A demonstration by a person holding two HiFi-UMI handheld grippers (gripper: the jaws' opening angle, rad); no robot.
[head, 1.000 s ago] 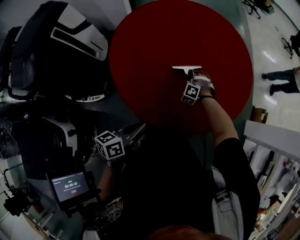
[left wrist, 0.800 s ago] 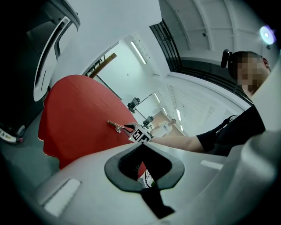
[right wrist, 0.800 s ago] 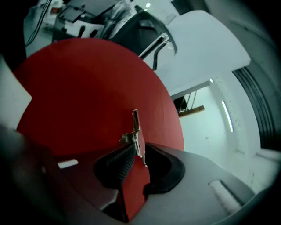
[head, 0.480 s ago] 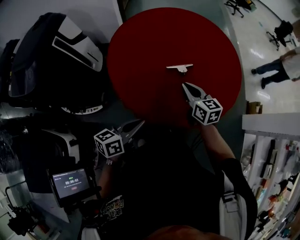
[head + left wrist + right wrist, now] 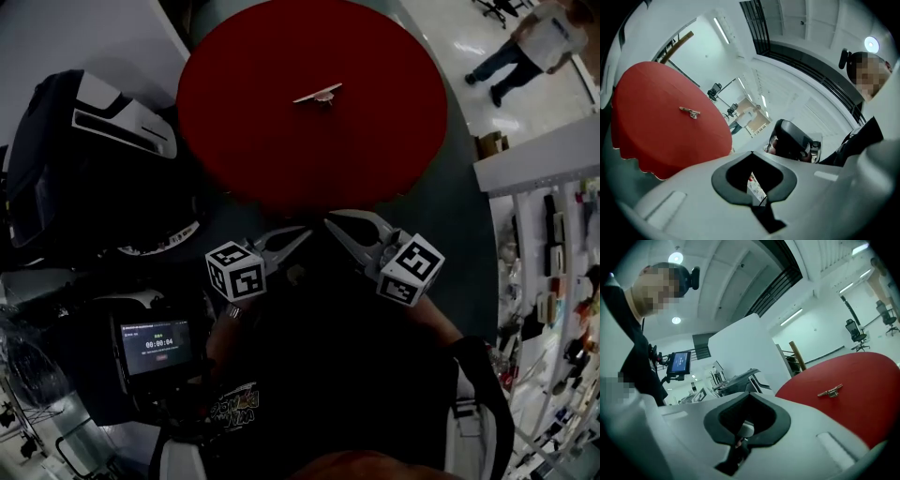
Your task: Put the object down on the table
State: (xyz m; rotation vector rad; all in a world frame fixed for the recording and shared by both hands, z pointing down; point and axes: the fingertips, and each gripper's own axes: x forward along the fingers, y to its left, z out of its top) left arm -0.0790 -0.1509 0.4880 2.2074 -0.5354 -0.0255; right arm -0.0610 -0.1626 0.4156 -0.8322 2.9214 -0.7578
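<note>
A small silvery metal fitting [image 5: 317, 95] lies alone on the round red table [image 5: 281, 159], towards its far side. It also shows as the fitting [image 5: 689, 111] in the left gripper view and the fitting [image 5: 829, 391] in the right gripper view. Both grippers are held close to my body, off the near edge of the table. My left gripper [image 5: 302, 232] is shut and empty. My right gripper [image 5: 330, 223] is shut too, with nothing in it. Each gripper view shows the jaws meeting, at left gripper [image 5: 752, 157] and right gripper [image 5: 751, 394].
A large black-and-white machine [image 5: 94, 131] stands left of the table. A small screen with a timer [image 5: 155, 347] sits at lower left. A person [image 5: 525, 42] walks on the pale floor at upper right. Shelves [image 5: 562, 244] line the right side.
My right gripper let go of the metal fitting, shut, and drew back off the table to my body. The fitting stays on the red table. The left gripper hardly moved.
</note>
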